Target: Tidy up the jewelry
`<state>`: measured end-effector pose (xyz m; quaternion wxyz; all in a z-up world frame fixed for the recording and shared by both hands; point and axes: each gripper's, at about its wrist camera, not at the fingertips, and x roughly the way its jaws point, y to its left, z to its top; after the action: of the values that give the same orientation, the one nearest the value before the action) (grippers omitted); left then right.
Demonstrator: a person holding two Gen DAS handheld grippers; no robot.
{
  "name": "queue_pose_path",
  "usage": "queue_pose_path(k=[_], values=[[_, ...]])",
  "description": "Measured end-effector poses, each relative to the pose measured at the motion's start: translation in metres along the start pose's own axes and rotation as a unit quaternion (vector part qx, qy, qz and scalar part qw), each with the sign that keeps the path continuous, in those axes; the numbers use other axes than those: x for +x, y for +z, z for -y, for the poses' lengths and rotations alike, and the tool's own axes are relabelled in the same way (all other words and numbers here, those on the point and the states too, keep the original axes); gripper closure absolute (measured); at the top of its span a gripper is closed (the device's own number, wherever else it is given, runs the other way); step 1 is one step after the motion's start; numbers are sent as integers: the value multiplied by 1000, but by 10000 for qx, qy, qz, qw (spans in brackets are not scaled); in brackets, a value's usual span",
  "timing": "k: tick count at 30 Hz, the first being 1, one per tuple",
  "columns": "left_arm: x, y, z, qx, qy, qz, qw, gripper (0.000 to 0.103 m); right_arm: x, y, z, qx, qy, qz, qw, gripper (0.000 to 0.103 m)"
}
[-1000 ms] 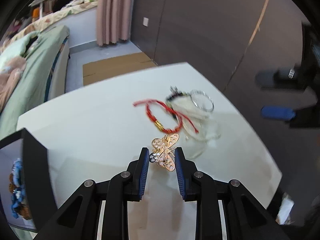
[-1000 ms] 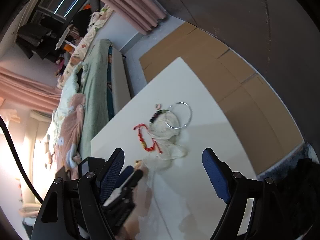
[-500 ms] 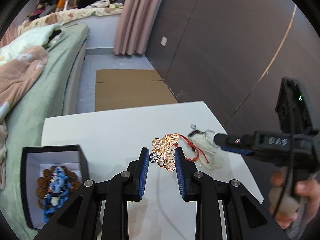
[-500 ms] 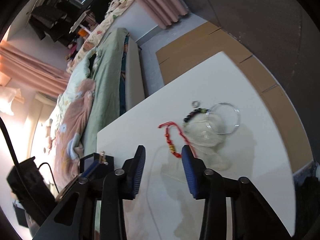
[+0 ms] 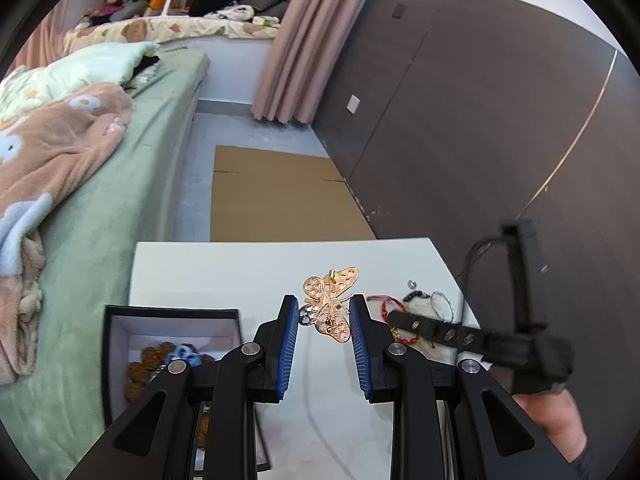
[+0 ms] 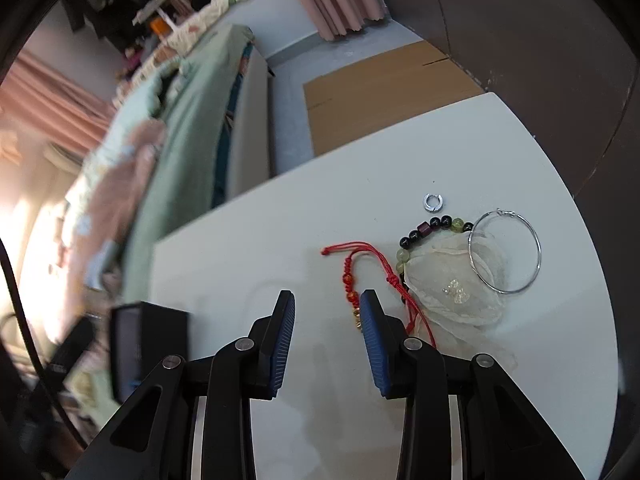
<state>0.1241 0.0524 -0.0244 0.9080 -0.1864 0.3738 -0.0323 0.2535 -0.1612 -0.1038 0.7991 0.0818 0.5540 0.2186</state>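
Left wrist view: the left gripper (image 5: pixel 325 322) pinches a gold butterfly brooch (image 5: pixel 329 305) between its blue pads, holding it in the air above the white table (image 5: pixel 224 268). The brooch sticks out past the fingertips, its pin side facing the camera. Down and to the left of the fingers sits a black box (image 5: pixel 120 344) with a white lining, open at the top, with brown and blue beaded pieces (image 5: pixel 168 360) lying inside. To the right of the fingers the right gripper (image 5: pixel 404 320) reaches in from the side, blurred, with the person's hand (image 5: pixel 556 420) on its handle; from here you cannot tell how its jaws stand. Just past its tip lie a red cord bracelet (image 5: pixel 386 304) and a small heap of beads and wire, too small to make out well. A bed with green and pink covers runs along the left.

Right wrist view: the right gripper (image 6: pixel 327 316) shows what the other view hides. Its jaws have just been closing and now stand partly apart with nothing between them, only bare table. The red cord bracelet (image 6: pixel 352 276) lies just beside and ahead of the right finger, its lower end passing behind that finger. Further right are a dark bead bracelet (image 6: pixel 432 228), a sheer white pouch (image 6: pixel 448 284), a thin silver hoop (image 6: pixel 506 252) resting partly on the pouch, and a small silver ring (image 6: pixel 433 203) lying apart beyond them. The black box (image 6: pixel 140 340) is far to the left, blurred. The brooch is not in this view.
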Motion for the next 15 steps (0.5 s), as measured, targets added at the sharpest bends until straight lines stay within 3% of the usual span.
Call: queue_pose_path(k=[6, 9, 12, 15], values=[[-14, 4, -17, -167, 31, 93, 9998, 76, 17, -5, -16, -602, -842, -155, 9945, 79], [-20, 5, -22, -193, 62, 117, 9997, 76, 15, -7, -20, -785, -1093, -122, 9908, 96], [-28, 4, -27, -236, 70, 158, 9996, 76, 11, -8, -18, -624, -733, -256, 9950, 101], [-38, 5, -33, -250, 84, 185, 9995, 76, -2, -10, -23, -591, -524, -95, 9968, 101]])
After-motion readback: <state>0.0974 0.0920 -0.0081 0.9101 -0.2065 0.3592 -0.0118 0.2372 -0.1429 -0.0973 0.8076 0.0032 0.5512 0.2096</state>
